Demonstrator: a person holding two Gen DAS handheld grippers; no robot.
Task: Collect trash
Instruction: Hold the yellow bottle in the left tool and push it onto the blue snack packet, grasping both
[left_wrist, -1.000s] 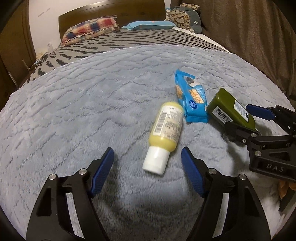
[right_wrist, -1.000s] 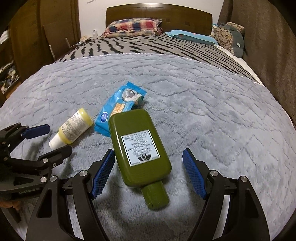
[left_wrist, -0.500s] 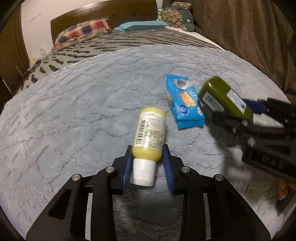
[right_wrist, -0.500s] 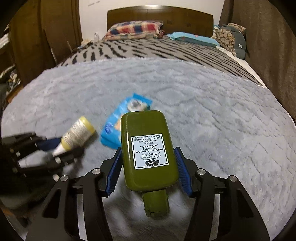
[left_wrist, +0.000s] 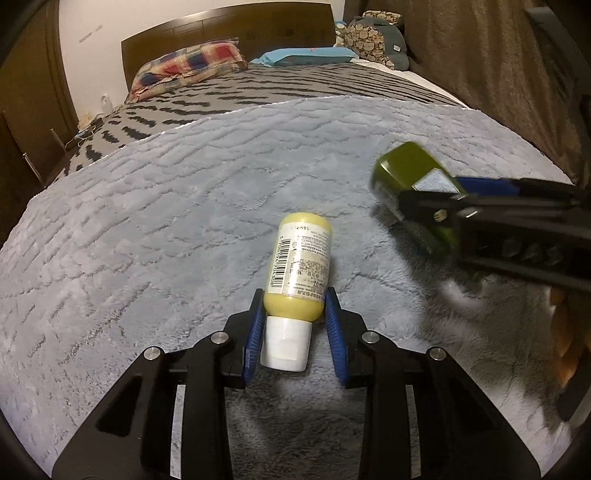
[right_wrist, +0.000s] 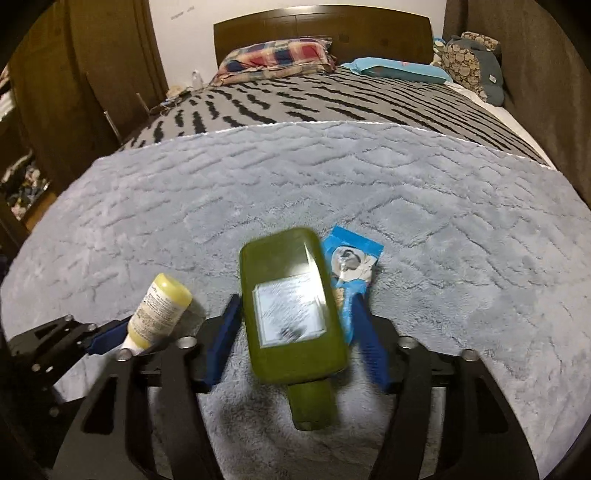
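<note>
Grey blanket (left_wrist: 147, 221) below, we hold yellow bottle (left_wrist: 301, 266) in left gripper (left_wrist: 295, 328), green bottle (right_wrist: 291, 310) in right gripper (right_wrist: 295, 339); either could slip from shallow pinches.

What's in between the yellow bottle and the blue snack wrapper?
In the right wrist view, the green bottle, clamped in the right gripper, sits between the yellow bottle and the blue snack wrapper.

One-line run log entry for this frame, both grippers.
left gripper: shut on yellow bottle | right gripper: shut on green bottle | blue wrapper: on grey blanket, uncollected
</note>
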